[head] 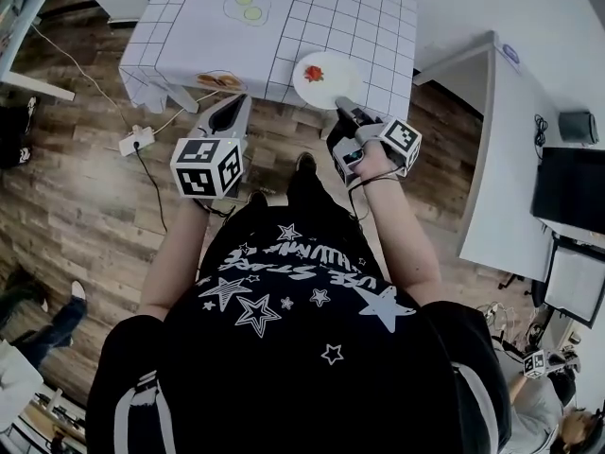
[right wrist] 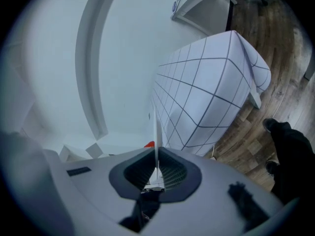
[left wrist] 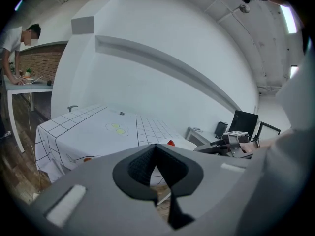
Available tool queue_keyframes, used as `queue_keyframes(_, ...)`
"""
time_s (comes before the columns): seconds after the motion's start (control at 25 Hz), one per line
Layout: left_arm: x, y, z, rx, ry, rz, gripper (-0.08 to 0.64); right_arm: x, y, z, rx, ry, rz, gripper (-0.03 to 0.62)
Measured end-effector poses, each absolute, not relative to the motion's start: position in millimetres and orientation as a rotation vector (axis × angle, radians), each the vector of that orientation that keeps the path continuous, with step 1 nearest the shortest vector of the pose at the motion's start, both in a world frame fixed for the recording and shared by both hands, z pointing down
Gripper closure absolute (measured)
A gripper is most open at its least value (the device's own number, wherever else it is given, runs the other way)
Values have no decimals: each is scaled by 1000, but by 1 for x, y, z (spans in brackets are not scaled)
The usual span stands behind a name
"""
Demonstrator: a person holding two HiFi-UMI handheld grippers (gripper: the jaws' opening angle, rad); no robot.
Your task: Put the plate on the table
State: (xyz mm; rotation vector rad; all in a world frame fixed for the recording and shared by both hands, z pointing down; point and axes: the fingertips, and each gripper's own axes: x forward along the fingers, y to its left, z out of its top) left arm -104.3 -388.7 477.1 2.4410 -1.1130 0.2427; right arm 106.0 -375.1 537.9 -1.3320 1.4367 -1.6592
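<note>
Head view: one white plate (head: 331, 88) carrying one red piece (head: 314, 74) is seen at the near edge of the tabletop (head: 359, 17), its rim clamped by the jaws of the right gripper (head: 342, 104). The left gripper (head: 232, 112) is held beside it, jaws closed on nothing. Two other dishes are counted on the tabletop, one with two green slices (head: 246, 6) and one with orange food (head: 219, 80).

A: Left gripper (head: 238, 107)?
B: Jaws pressed together, empty, arm stretched forward.
A: Right gripper (head: 344, 105)?
B: Closed on the plate (head: 333, 85) rim (seen edge-on between its jaws), forearm extended ahead, level with the left.
</note>
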Motion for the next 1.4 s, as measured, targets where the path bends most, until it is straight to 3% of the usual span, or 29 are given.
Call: queue_keyframes(1.4,-62,-426,494,2351,-1197,332,552,117,-428,603,-1275,1411,-1893,568)
